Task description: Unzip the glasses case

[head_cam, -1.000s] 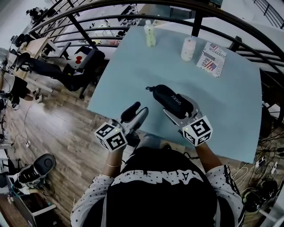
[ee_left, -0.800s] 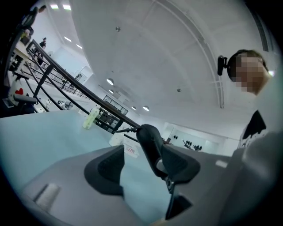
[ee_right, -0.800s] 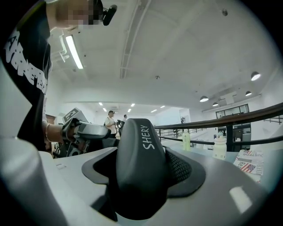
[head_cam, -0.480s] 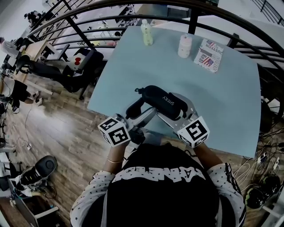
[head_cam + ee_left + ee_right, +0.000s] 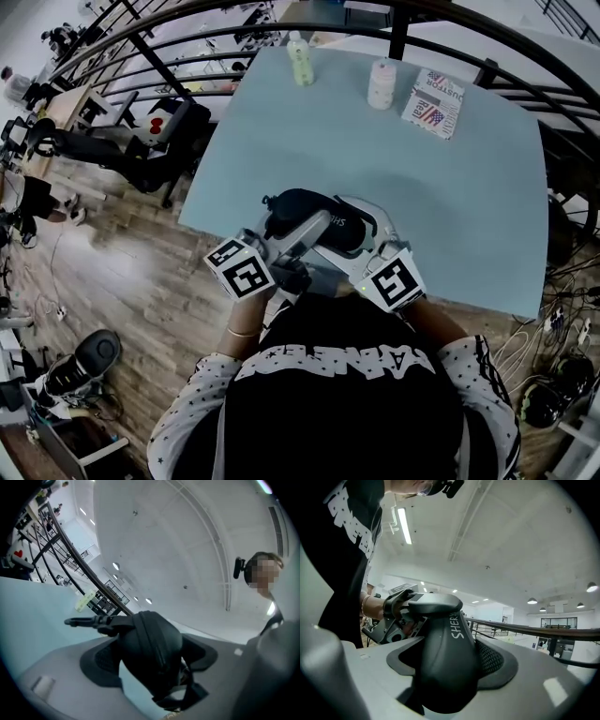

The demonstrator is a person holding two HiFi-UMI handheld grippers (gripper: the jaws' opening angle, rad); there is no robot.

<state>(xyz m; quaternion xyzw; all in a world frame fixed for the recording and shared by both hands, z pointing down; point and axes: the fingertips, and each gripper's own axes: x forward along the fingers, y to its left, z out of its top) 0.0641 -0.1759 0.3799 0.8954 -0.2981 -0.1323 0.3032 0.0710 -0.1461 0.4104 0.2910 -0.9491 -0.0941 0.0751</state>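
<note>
Nearer now, at the bench's (image 5: 469, 169) near edge, sits the glasses case (image 5: 302, 208); right claw (image 5: 450, 663) clamps its body, left claw (image 5: 150, 660) its end. Next I must find the zip pull.

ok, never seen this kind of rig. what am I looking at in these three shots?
There is no robot here. A person holds a two-jaw gripper in each hand, and the cubes with square markers are part of the grippers.

The top-down picture comes from a camera on the person's head. The other two come from cameras that ride on each gripper and look along its jaws.

The left gripper and the right gripper are both closed on a black zip glasses case. The left one holds it near the end with the clip. The case is by the near edge of the light blue table.

At the far edge stand a pale green bottle, a white bottle and a flag-printed box.
</note>
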